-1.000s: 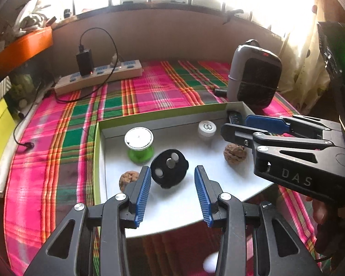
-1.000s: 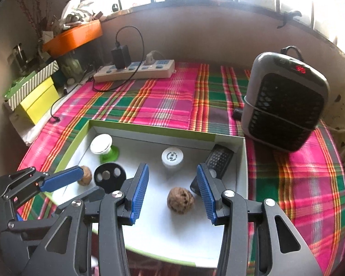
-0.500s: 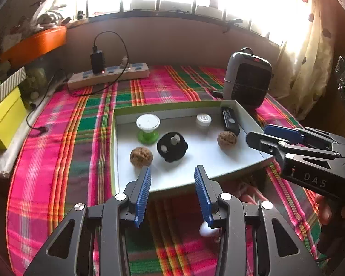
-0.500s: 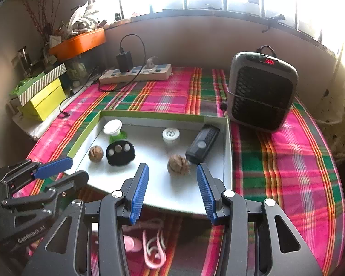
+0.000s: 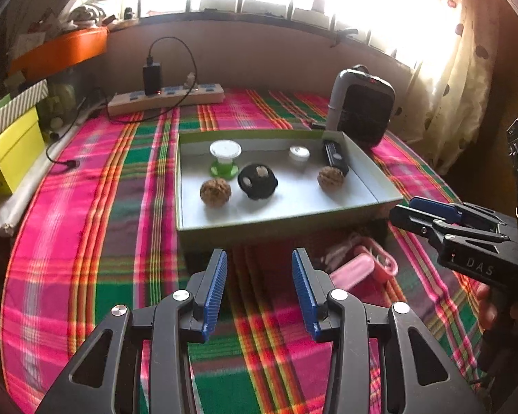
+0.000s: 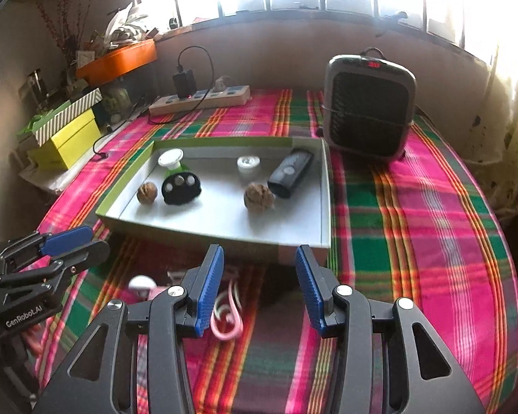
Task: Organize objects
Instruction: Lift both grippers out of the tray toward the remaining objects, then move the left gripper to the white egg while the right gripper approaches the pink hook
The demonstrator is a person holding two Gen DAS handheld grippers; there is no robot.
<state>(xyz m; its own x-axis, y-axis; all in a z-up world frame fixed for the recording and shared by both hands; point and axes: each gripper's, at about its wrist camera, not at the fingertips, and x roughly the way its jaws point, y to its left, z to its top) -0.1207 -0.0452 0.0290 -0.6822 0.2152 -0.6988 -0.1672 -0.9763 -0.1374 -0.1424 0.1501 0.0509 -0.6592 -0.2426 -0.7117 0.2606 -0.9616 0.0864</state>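
Note:
A shallow green-rimmed box (image 5: pixel 276 222) (image 6: pixel 197 234) sits on the plaid cloth. In it lie two walnuts (image 5: pixel 215 190) (image 5: pixel 331 178), a black ball-like object (image 5: pixel 257 181), a white-and-green spool (image 5: pixel 225 158), a small white cap (image 5: pixel 299 153) and a black remote (image 5: pixel 335 157). A pink item with a looped cord (image 5: pixel 359 265) (image 6: pixel 226 314) lies on the cloth in front of the box. My left gripper (image 5: pixel 259 286) is open and empty, short of the box. My right gripper (image 6: pixel 259 283) is open and empty, above the cloth by the box's front edge.
A grey fan heater (image 6: pixel 369 103) stands behind the box on the right. A power strip with a charger (image 5: pixel 165 98) lies at the back. Yellow and striped boxes (image 5: pixel 10 145) stand at the left edge. A curtain (image 5: pixel 459 96) hangs at right.
Both grippers have pulled back from over the box to in front of it. The pink item and cord have come into view. Both stay open and empty.

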